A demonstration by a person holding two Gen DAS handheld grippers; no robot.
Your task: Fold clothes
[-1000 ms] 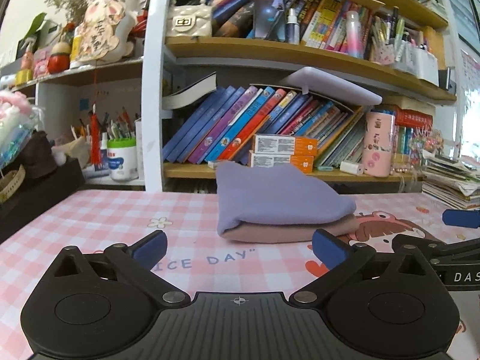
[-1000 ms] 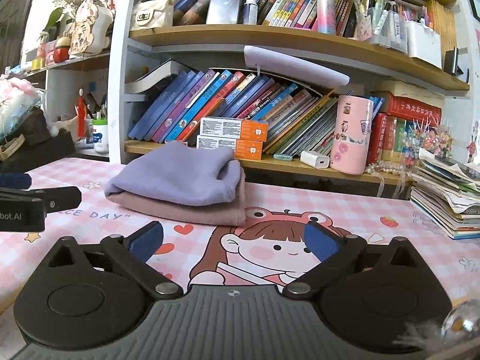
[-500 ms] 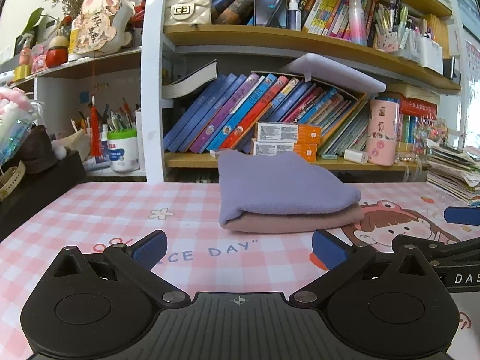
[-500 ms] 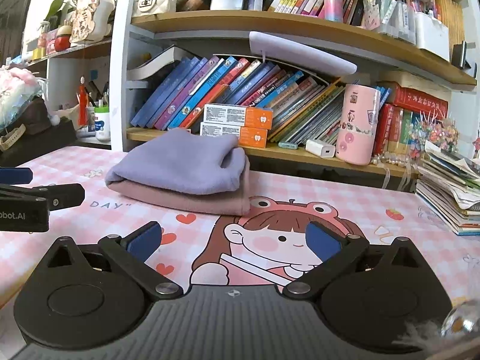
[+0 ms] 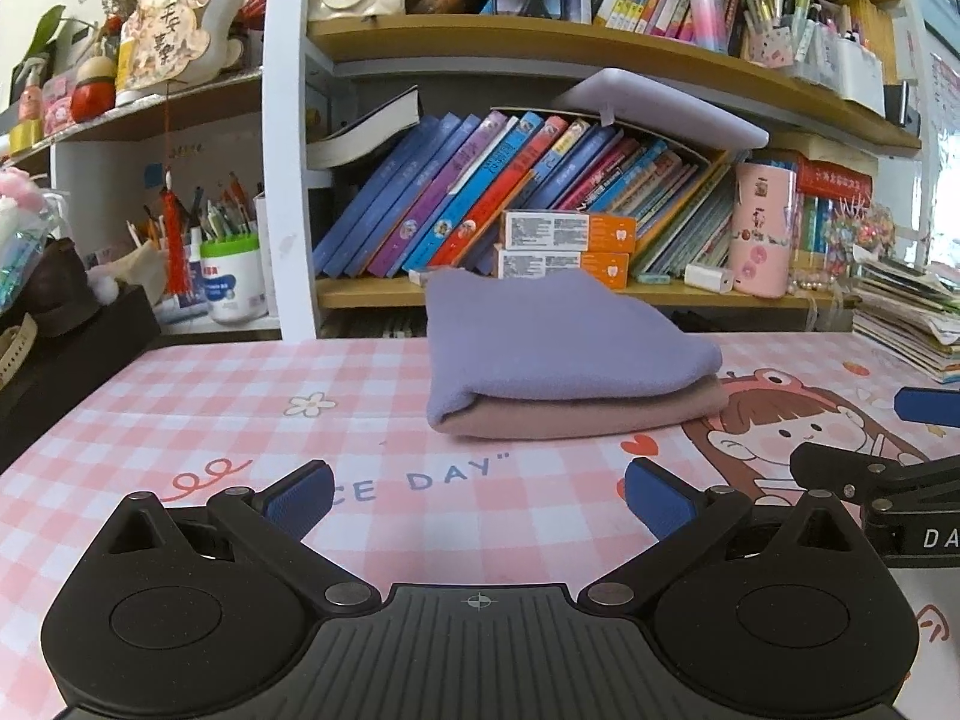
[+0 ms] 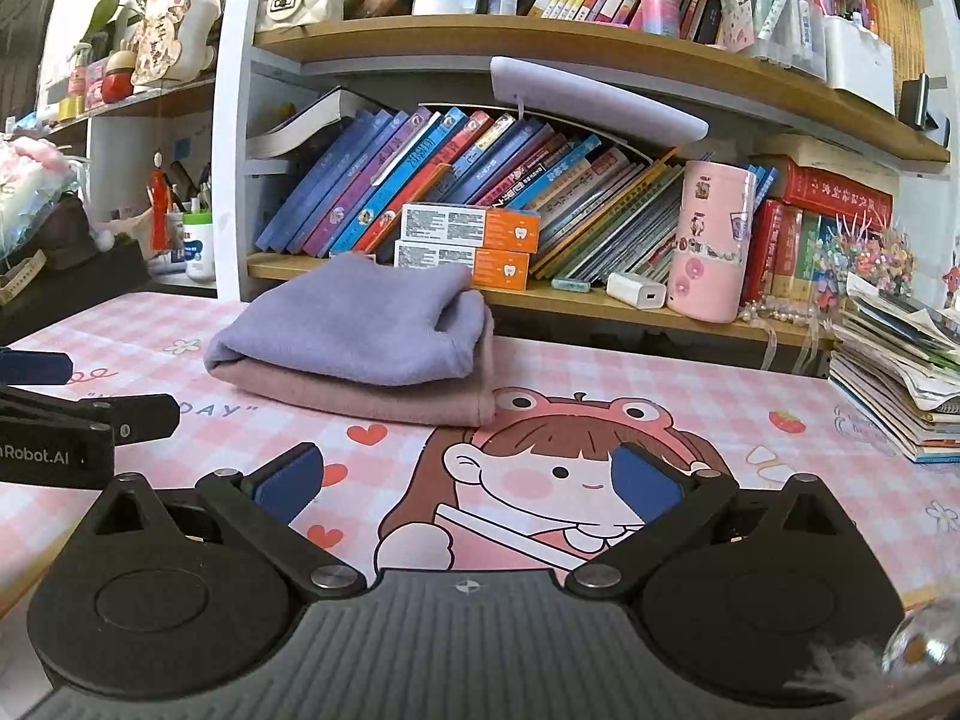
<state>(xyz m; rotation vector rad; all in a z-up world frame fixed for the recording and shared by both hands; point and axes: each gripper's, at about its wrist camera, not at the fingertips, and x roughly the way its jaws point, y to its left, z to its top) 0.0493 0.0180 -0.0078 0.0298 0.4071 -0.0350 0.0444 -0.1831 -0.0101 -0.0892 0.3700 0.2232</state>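
A folded lilac cloth lies on top of a folded dusty-pink cloth, stacked on the pink checked table mat near its far edge. In the right wrist view the same lilac cloth and pink cloth lie left of centre. My left gripper is open and empty, low over the mat and short of the stack. My right gripper is open and empty too, above the cartoon girl print. Each gripper shows at the edge of the other's view.
A bookshelf packed with books stands right behind the stack. A pink tumbler and white charger sit on its lower board. A pile of magazines is at the right, a black box at the left.
Both views have shifted slightly, so the stack sits a little lower and nearer in each. Both grippers stay open and empty; the cloths have not moved.
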